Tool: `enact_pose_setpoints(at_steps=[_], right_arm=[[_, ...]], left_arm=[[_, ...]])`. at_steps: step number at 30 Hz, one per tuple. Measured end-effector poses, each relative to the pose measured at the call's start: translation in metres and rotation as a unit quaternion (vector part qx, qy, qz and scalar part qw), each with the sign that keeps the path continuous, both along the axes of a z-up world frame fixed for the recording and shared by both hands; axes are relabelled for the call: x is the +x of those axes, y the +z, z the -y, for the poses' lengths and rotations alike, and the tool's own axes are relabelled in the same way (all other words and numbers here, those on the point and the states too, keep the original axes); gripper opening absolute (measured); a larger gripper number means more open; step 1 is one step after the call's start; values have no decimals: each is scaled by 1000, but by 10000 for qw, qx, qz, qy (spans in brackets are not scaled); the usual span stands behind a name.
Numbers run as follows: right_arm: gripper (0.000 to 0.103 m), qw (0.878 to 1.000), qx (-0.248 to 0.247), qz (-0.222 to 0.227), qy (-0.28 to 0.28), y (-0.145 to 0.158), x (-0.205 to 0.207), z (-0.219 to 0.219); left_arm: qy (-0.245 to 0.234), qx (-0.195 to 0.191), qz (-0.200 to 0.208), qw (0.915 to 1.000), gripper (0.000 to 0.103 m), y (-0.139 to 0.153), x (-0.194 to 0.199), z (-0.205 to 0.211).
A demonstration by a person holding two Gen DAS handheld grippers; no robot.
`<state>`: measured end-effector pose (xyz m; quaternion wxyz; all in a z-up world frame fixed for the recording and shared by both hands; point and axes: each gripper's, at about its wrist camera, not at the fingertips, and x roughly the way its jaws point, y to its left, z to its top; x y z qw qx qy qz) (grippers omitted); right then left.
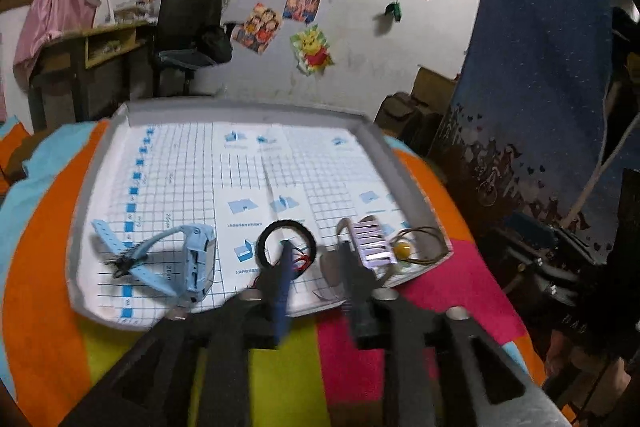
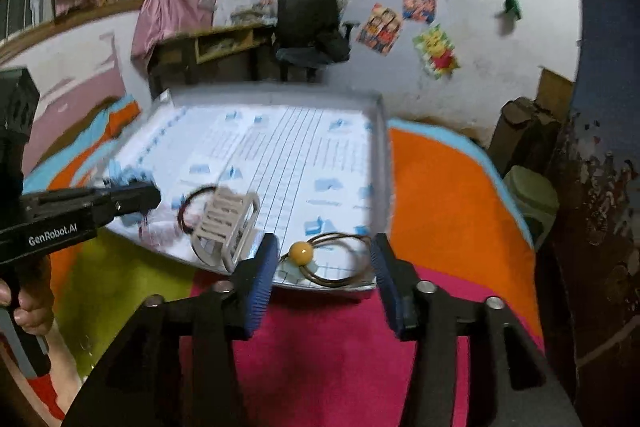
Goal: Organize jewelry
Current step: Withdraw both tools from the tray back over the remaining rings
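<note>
The right hand-held gripper (image 2: pixel 324 259) reaches level over the pink and orange cloth (image 2: pixel 440 195) toward the near edge of a shallow grey tray (image 2: pixel 382 147), its ribbed blue pads (image 2: pixel 260 279) spread wide and holding nothing. Between and just ahead of them lies a thin brown hair tie (image 2: pixel 340 261) carrying a round amber bead (image 2: pixel 301 251), resting on the tray's near corner. Just to the left of the left pad stands a pale, slatted hair claw (image 2: pixel 226 227), tilted.

The left hand-held gripper (image 1: pixel 316 251) comes in low over the tray's near rim, fingers fairly close together. Its left finger (image 1: pixel 282 279) lies across a fuzzy black hair band (image 1: pixel 286 245); whether anything is pinched cannot be told through the blur. The hair claw sits just ahead of its right finger, the beaded tie beyond that to the right. Farther left lies a light blue watch (image 1: pixel 192 259) with a rubbery strap, on gridded white paper (image 1: pixel 240 179) lining the tray.
</note>
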<state>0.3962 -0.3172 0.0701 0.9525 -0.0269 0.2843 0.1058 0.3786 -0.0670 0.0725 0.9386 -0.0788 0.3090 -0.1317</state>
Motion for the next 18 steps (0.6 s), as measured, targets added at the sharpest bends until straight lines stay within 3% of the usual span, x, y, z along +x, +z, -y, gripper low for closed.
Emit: enact_pose_setpoints(at_steps=[2, 3, 7, 10, 13, 18], right_arm=[[60, 9996, 133, 242, -73, 12, -16, 6], [62, 9991, 200, 364, -102, 18, -26, 9], [72, 9965, 384, 727, -179, 37, -57, 16], [77, 9940, 470, 971, -201, 49, -83, 17], [93, 9906, 565, 1228, -202, 58, -114, 17], [100, 9852, 654, 1567, -245, 65, -164, 21]], left_arm=[[55, -48, 285, 9996, 71, 11, -21, -1], [118, -76, 436, 9990, 76, 15, -31, -2], [162, -92, 797, 9966, 84, 33, -69, -5], [466, -136, 1080, 9930, 102, 42, -100, -11], [732, -309, 1431, 9865, 103, 47, -135, -17], [927, -89, 1715, 9808, 103, 48, -176, -22]])
